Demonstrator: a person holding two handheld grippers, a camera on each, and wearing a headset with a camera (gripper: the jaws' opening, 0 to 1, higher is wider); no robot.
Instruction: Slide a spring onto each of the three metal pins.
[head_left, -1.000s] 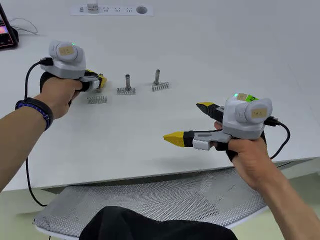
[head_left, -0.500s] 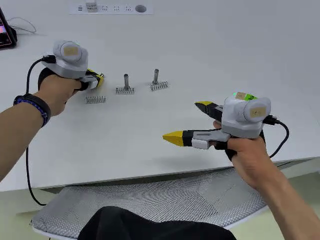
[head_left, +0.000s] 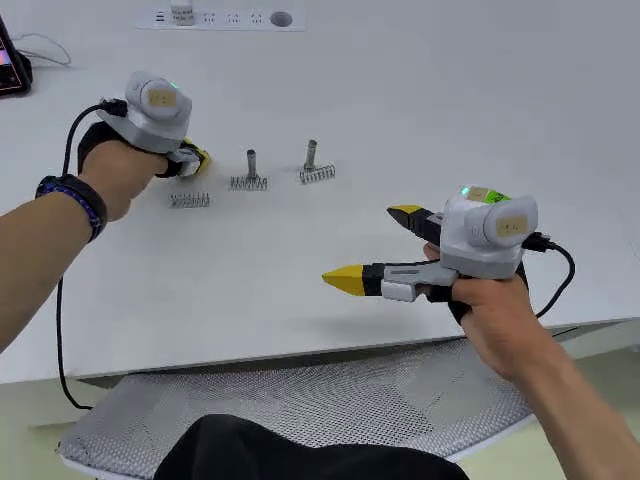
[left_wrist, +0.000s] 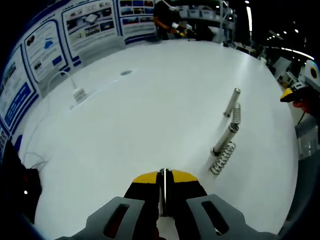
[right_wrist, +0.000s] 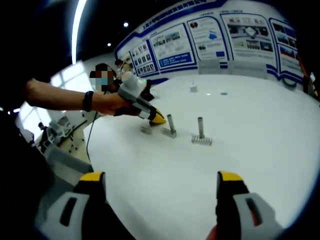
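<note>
Head view is showing a smooth white workbench (head_left: 300, 290); a white power strip (head_left: 222, 18) is lying along its far edge, a dark screened device (head_left: 10, 62) is sitting at the far left, and a grey mesh chair back (head_left: 300, 400) is standing below the near edge. The left gripper (head_left: 198, 158), grey-bodied with yellow-tipped black jaws, is hovering low at the left end of the row of parts, and a black wristband (head_left: 68, 195) is circling the arm behind it; in the left gripper view its jaws are pressing together on a thin bright held pin (left_wrist: 163, 187), showing as a silver sliver between the tips. Two round steel pins are standing upright to its right, the middle pin (head_left: 251, 163) and the right pin (head_left: 311, 153); a short coiled-wire middle spring (head_left: 249, 183) and right spring (head_left: 317, 175) are lying on their sides at the feet of these pins; a loose left spring (head_left: 190, 200) is lying alone just in front of the left gripper. The right gripper (head_left: 375, 245) is hanging over the near edge, well apart from the parts; its jaws are spreading wide, gripping nothing.
</note>
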